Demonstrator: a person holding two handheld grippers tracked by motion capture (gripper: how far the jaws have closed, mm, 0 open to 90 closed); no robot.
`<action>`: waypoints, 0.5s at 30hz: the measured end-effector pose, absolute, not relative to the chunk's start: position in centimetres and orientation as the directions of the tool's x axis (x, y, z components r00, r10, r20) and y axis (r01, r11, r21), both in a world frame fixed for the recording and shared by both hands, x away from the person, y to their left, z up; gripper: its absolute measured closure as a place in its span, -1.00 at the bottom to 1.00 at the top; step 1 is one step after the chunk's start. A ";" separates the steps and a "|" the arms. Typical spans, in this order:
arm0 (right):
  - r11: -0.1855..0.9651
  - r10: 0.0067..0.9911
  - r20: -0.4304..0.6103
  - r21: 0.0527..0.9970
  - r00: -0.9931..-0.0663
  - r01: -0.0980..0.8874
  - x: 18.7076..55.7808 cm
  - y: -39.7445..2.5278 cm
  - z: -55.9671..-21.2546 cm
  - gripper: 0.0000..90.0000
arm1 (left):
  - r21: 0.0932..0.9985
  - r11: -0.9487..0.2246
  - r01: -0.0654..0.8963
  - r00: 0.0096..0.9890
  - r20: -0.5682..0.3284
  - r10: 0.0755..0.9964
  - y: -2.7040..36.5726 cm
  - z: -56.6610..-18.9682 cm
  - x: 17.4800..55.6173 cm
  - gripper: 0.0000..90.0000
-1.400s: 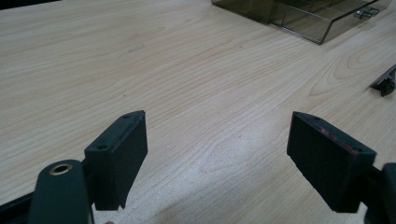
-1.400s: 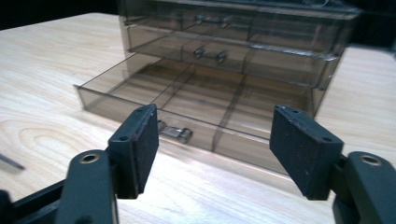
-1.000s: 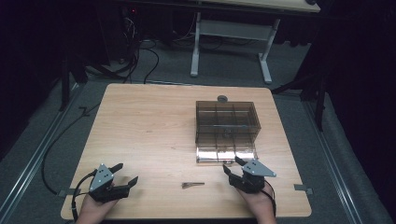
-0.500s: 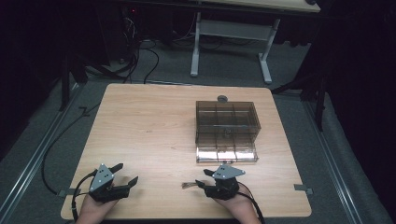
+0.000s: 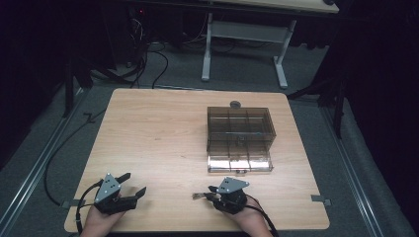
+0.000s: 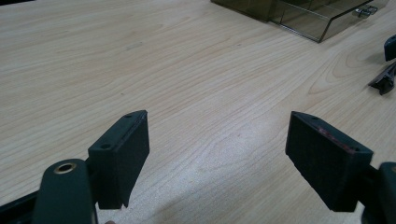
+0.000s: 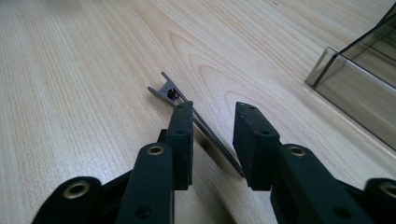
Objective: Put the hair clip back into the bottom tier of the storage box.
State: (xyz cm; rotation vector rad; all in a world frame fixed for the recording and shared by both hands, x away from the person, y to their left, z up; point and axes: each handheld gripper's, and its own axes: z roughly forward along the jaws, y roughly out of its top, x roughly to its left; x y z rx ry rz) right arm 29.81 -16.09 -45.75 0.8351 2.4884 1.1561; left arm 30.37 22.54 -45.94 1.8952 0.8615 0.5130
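hand-held grippers: two (image 5: 129,188) (image 5: 210,193) | one clip (image 7: 169,93) | one organizer box (image 5: 240,138)

The light wooden bench (image 5: 158,138) carries a smoky clear compartment box (image 5: 240,138) toward 2 o'clock and a thin dark metal clip (image 5: 200,196) near 6 o'clock.

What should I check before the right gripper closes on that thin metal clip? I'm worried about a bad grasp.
1. Right gripper jaws open: ok.
2. Clip lies between the jaws: ok, its shaft runs through the gap.
3. Clip flat on the table: ok.
4. Jaws low enough to grip: cannot tell.
5. Left gripper apart from the clip, open: ok.
6. Drawer box away from the grasp: ok.
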 end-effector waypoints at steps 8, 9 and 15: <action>0.546 0.591 -0.034 0.752 -0.806 0.368 29.8 -16.0 -45.8 0.76 | 0.891 -0.293 0.348 0.662 -0.012 0.750 22.5 -45.9 30.4 -0.51; 0.549 0.589 -0.039 0.753 -0.807 0.364 29.7 -16.0 -45.8 0.83 | 0.891 -0.293 0.348 0.662 -0.011 0.750 22.5 -45.9 30.4 -0.51; 0.526 0.589 -0.032 0.774 -0.807 0.353 29.6 -16.5 -45.7 0.96 | 0.891 -0.293 0.347 0.662 -0.012 0.749 22.5 -45.9 30.4 -0.50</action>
